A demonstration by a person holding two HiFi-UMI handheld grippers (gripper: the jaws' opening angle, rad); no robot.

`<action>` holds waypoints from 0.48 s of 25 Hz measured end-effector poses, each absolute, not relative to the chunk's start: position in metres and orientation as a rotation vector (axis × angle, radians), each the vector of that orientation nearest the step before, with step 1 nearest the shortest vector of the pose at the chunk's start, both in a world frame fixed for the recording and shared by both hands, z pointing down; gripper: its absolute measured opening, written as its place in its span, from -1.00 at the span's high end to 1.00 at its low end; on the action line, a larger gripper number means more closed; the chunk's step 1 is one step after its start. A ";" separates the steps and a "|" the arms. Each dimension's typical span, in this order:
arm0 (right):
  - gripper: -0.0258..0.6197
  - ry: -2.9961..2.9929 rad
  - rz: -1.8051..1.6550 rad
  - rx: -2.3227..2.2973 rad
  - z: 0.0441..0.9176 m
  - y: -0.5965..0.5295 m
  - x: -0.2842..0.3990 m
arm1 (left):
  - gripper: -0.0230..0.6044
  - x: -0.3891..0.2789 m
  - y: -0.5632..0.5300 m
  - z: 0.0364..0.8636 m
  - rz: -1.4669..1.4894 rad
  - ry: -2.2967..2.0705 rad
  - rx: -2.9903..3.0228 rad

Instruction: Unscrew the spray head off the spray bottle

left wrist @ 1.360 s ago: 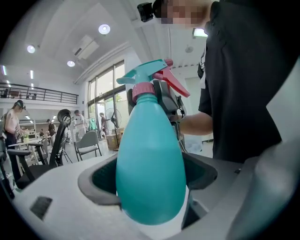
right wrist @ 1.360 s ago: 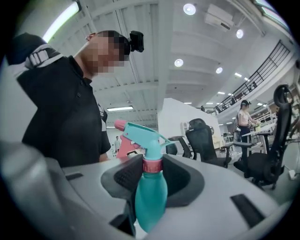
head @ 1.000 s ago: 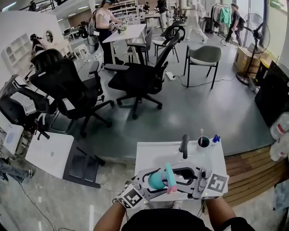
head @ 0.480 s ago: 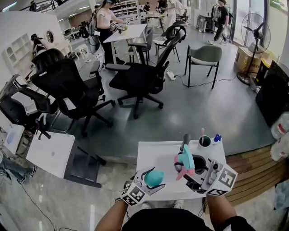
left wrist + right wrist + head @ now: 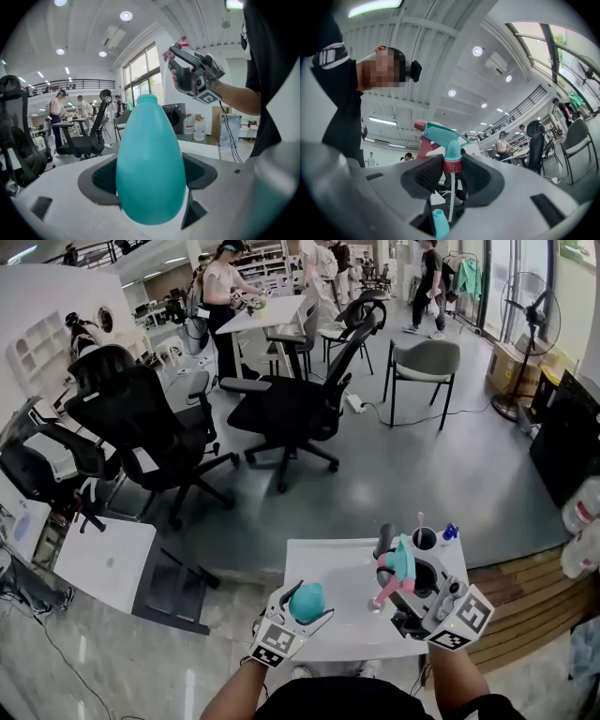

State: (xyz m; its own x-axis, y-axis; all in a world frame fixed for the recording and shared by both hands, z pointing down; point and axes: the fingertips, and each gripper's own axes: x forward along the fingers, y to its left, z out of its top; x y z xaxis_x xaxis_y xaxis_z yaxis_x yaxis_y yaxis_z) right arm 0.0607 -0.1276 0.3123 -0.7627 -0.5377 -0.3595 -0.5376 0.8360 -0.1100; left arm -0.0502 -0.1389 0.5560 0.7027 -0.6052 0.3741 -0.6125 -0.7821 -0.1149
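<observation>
Though two grippers are at work, there is only one spray bottle (image 5: 150,168) and one spray head (image 5: 440,133), and the two are well apart above the one white table (image 5: 328,563). The left gripper (image 5: 302,610) is clamped on the teal bottle's wide body, with the bare neck pointing away from its camera. The right gripper (image 5: 398,585) pinches the head by its red collar (image 5: 453,165), with the single white dip tube (image 5: 450,197) hanging free below. One dark cup (image 5: 424,537) stands at the table's far edge with two small things in it, too small to name. The bottle's base is buried between the left jaws, and in the right gripper view the tube's lower end runs out of sight behind the jaws.
</observation>
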 end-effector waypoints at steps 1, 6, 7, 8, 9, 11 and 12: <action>0.50 2.635 -0.013 -0.820 0.316 -0.130 0.063 | -0.37 -0.054 -0.144 0.551 0.599 -1.067 2.866; 0.50 2.657 -0.034 -0.930 0.339 -0.138 0.076 | -0.37 -0.066 -0.162 0.526 0.499 -1.220 2.827; 0.50 2.665 -0.028 -0.955 0.344 -0.140 0.078 | -0.37 -0.067 -0.164 0.521 0.482 -1.242 2.823; 0.50 2.674 -0.022 -0.979 0.348 -0.140 0.079 | -0.37 -0.069 -0.166 0.516 0.464 -1.264 2.818; 0.50 2.683 -0.017 -1.001 0.353 -0.141 0.080 | -0.37 -0.071 -0.167 0.512 0.447 -1.285 2.812; 0.50 2.704 -0.012 -1.038 0.364 -0.142 0.080 | -0.37 -0.075 -0.170 0.506 0.414 -1.325 2.798; 0.50 2.714 -0.010 -1.054 0.369 -0.142 0.080 | -0.37 -0.077 -0.171 0.503 0.396 -1.342 2.792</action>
State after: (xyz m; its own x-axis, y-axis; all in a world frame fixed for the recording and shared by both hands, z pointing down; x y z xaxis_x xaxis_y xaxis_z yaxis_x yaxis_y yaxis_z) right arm 0.0797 -0.1419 0.3691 -0.7148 -0.6670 -0.2103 -0.6655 0.7411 -0.0888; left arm -0.0767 -0.1714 0.5033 0.5986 -0.7658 0.2350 -0.7705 -0.6307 -0.0923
